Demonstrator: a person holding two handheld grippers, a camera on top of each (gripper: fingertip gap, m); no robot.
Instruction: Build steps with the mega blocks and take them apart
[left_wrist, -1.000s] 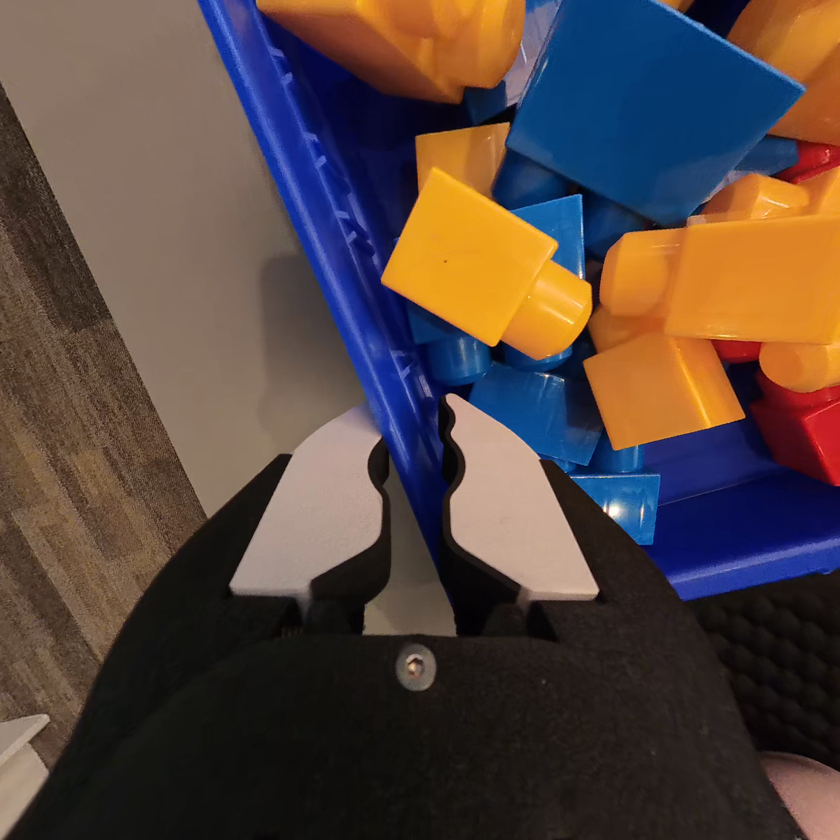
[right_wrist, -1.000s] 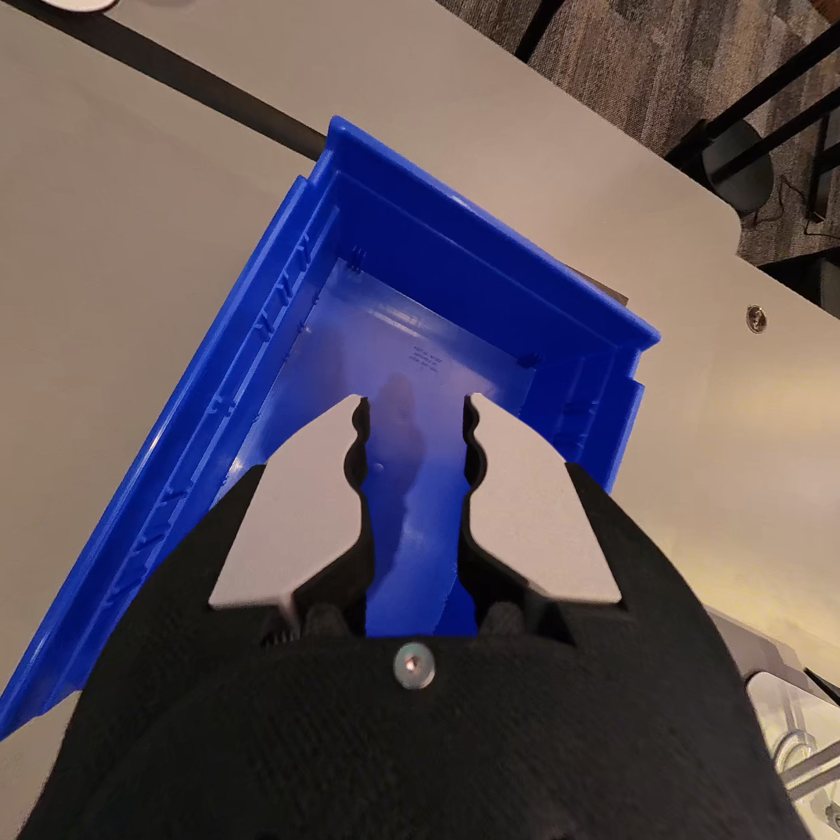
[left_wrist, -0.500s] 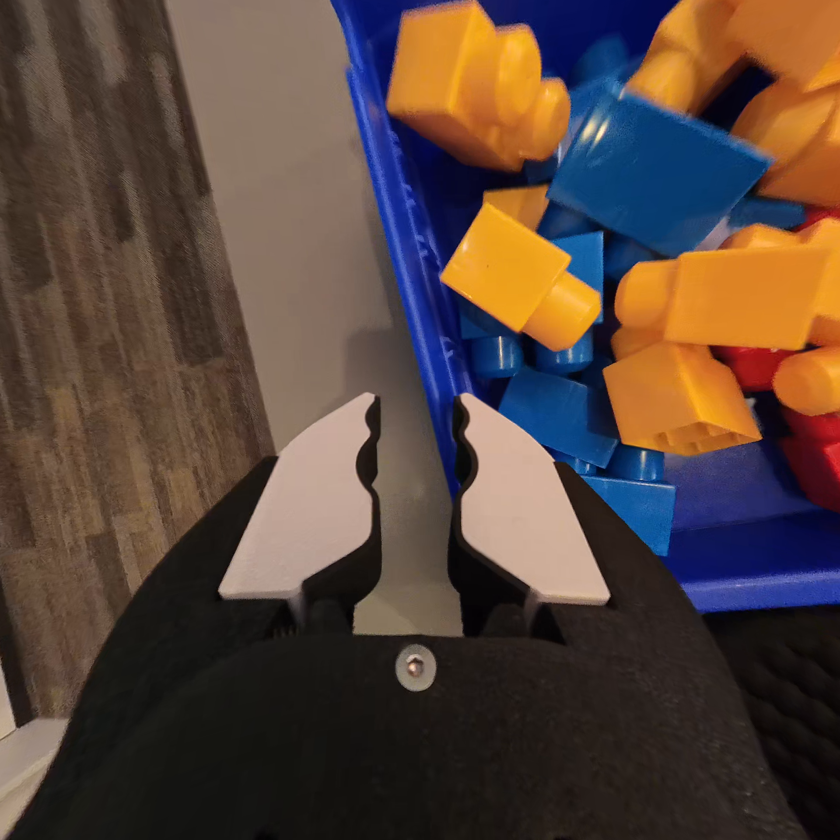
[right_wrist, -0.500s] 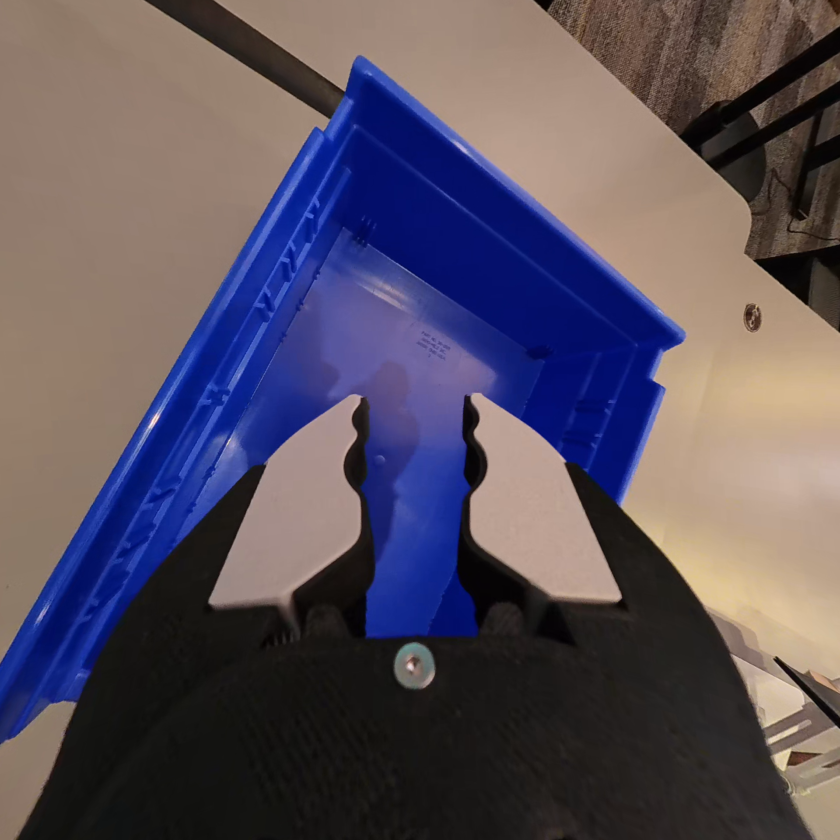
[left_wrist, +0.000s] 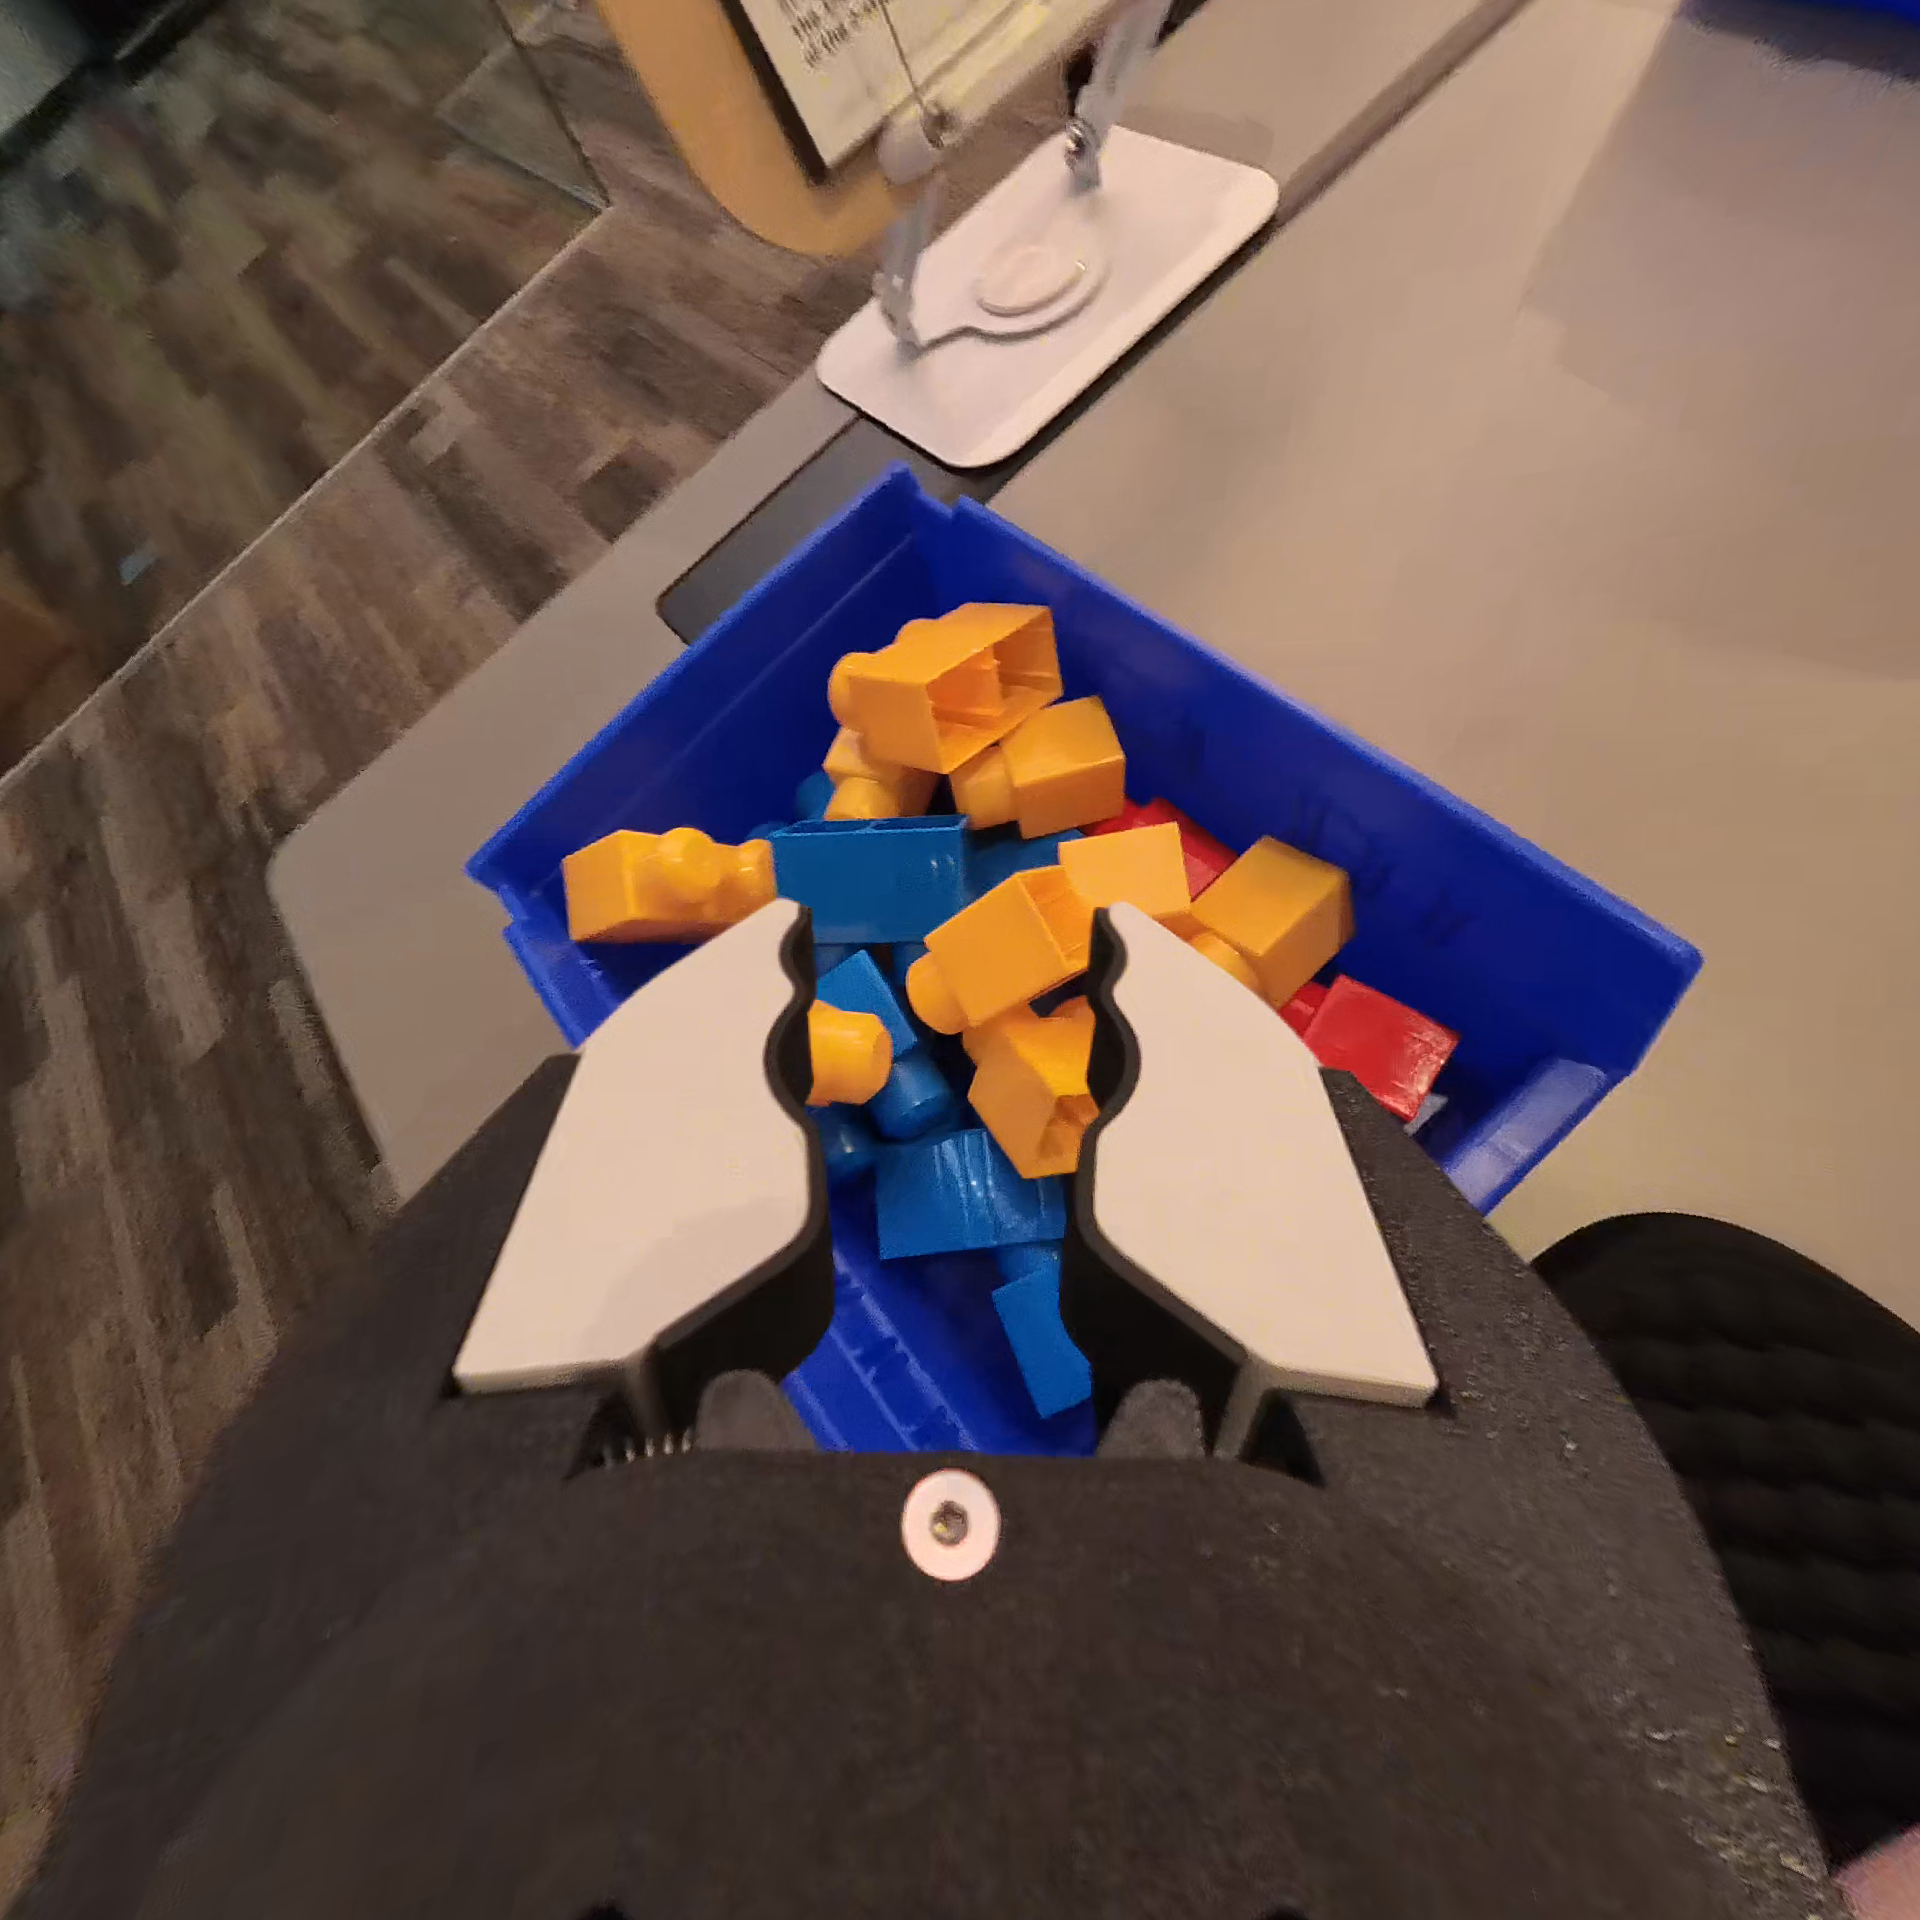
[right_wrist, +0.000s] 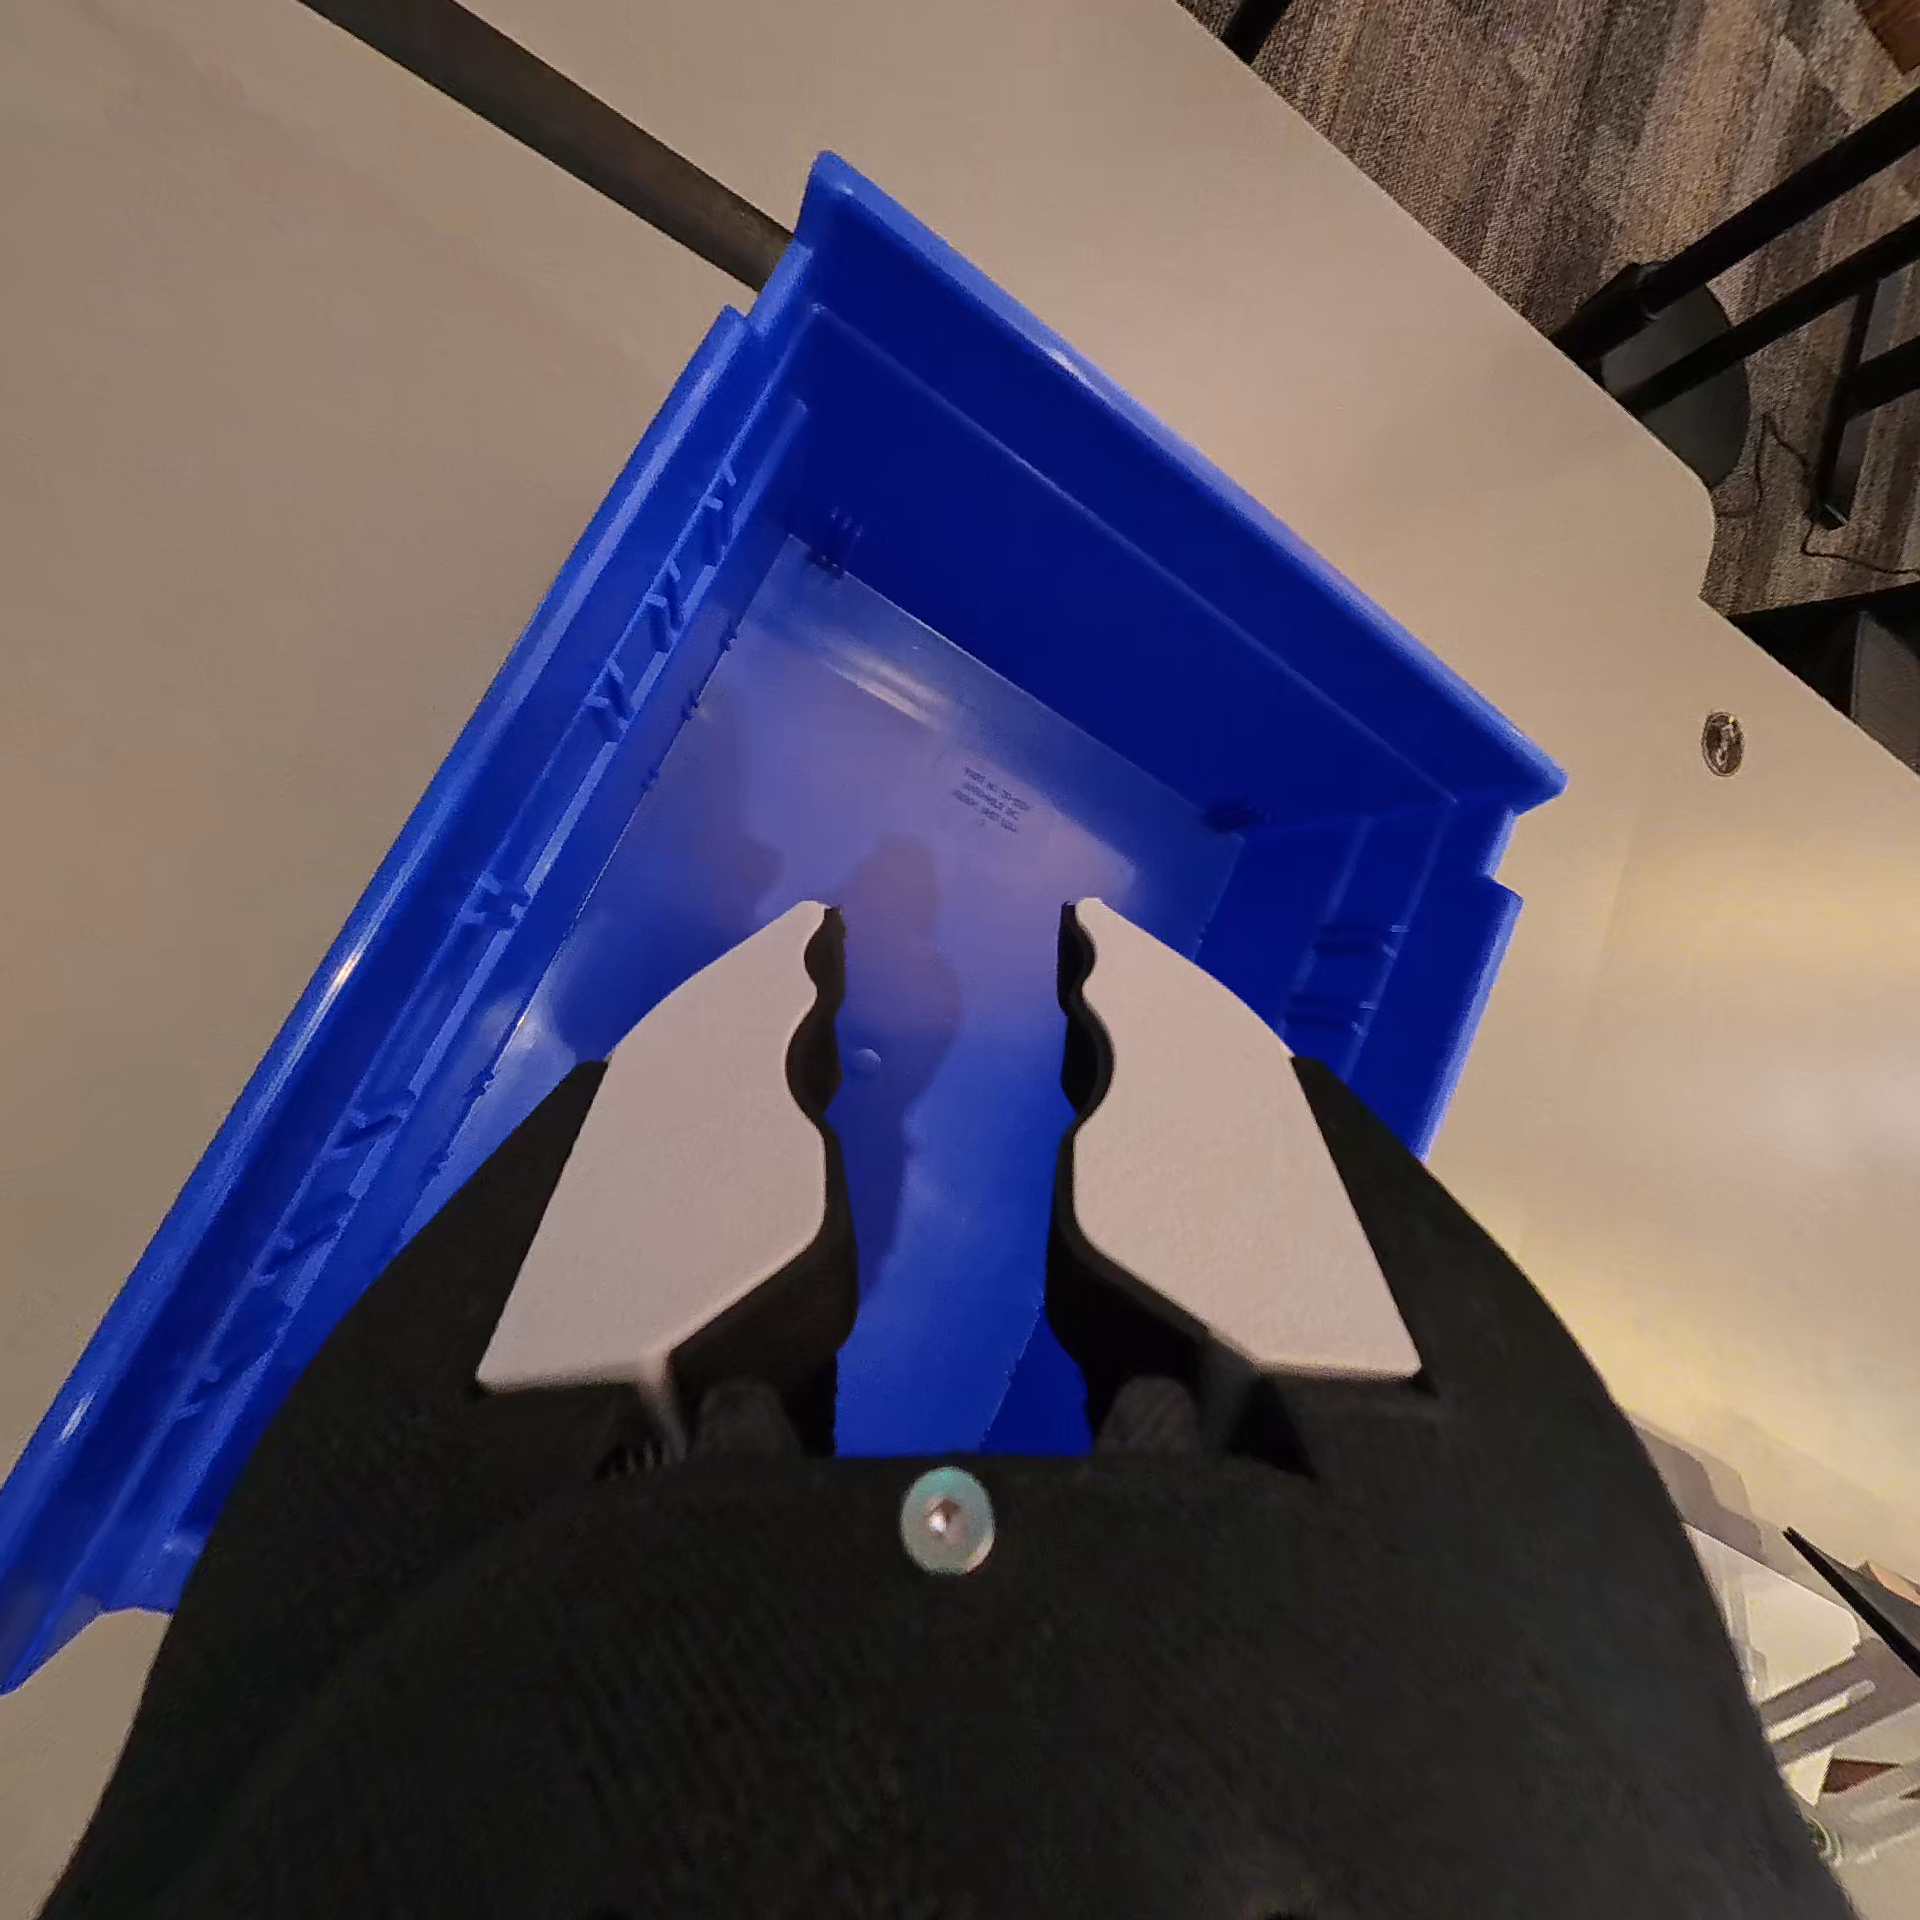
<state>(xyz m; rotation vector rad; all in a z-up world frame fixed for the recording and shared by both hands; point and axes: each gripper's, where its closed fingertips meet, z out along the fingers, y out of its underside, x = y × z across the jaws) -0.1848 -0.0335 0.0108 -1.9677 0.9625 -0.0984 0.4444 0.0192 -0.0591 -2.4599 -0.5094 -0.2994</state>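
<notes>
Blue bins number two, one (left_wrist: 1351, 748) full of blocks, one (right_wrist: 1039, 436) bare; both grippers' fingers stand apart, holding nothing.

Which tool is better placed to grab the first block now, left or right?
Left, probably. The left tool is open over the blue bin full of blocks, an orange block right between its fingers. The right tool is open over an empty blue bin.
</notes>
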